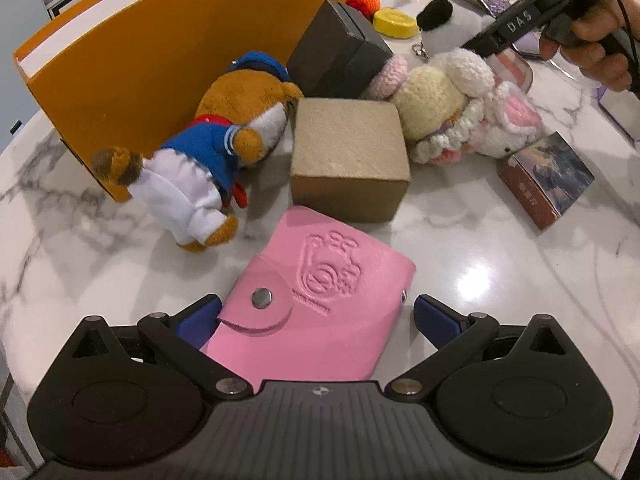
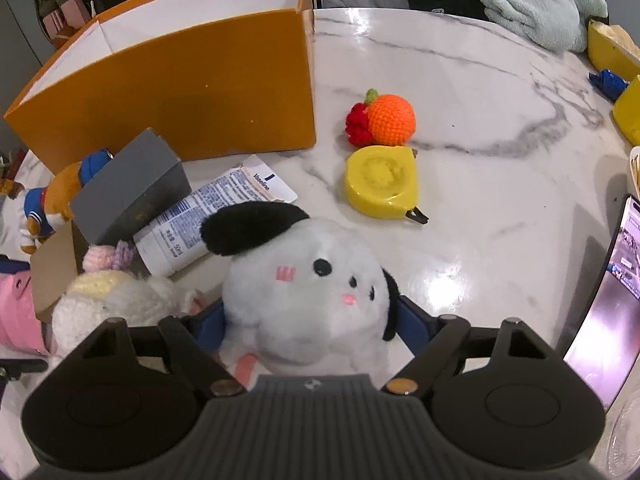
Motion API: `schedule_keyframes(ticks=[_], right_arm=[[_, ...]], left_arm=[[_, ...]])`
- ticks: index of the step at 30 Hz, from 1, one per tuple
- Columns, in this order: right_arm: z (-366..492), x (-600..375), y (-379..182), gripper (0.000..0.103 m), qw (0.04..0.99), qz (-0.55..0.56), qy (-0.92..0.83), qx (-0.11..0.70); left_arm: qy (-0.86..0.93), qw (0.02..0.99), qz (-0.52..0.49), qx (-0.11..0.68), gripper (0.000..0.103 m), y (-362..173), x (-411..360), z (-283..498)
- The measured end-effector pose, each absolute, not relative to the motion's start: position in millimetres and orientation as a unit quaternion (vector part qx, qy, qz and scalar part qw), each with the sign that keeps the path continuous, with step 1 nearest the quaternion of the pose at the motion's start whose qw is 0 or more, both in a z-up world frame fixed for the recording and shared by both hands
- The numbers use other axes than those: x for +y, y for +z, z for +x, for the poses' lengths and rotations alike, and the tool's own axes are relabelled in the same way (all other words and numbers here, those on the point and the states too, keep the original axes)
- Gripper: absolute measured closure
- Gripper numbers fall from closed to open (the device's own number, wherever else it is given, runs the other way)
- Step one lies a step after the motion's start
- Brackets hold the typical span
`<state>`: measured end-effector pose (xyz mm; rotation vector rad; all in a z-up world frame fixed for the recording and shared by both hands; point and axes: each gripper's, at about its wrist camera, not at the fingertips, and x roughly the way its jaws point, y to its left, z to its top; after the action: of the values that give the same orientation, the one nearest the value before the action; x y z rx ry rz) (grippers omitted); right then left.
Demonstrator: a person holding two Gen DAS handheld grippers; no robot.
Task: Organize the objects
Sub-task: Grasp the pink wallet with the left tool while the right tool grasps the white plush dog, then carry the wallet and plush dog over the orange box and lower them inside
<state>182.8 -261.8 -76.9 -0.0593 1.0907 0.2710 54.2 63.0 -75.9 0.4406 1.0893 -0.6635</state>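
Observation:
My left gripper (image 1: 316, 316) is open around a pink snap wallet (image 1: 316, 300) that lies on the marble table; the left pad touches its edge and the right pad stands apart. My right gripper (image 2: 314, 320) is shut on a white plush dog with black ears (image 2: 308, 284), its pads pressed into both sides; the dog also shows in the left wrist view (image 1: 448, 20). The open orange box (image 2: 180, 88) stands at the back left and also shows in the left wrist view (image 1: 160, 52).
Near the box lie a brown bear plush in blue (image 1: 208, 152), a tan box (image 1: 348, 156), a dark grey box (image 1: 340, 48), a crocheted doll (image 1: 460, 108) and a Vaseline tube (image 2: 208, 216). A yellow tape measure (image 2: 382, 180), a crocheted orange (image 2: 384, 120) and a phone (image 2: 608, 280) lie right.

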Motion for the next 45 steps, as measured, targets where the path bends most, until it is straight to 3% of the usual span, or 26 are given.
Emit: schedule_keyframes(ticks=[9, 22, 45], right_arm=[[174.3, -262.6, -66.4, 0.030, 0.846, -0.024, 0.145, 0.512], [154.9, -259.8, -39.5, 0.031, 0.862, -0.034, 0.155, 0.481], [137.9, -228.4, 30.1, 0.031, 0.900, -0.042, 0.214, 0.378]], left_arm=[[-0.302, 0.782, 0.213, 0.502, 0.004, -59.1, 71.1, 35.5], [-0.293, 0.790, 0.215, 0.493, 0.006, -58.6, 46.2, 6.8], [-0.204, 0.894, 0.137, 0.375, 0.006, 35.7, 29.5, 55.4]])
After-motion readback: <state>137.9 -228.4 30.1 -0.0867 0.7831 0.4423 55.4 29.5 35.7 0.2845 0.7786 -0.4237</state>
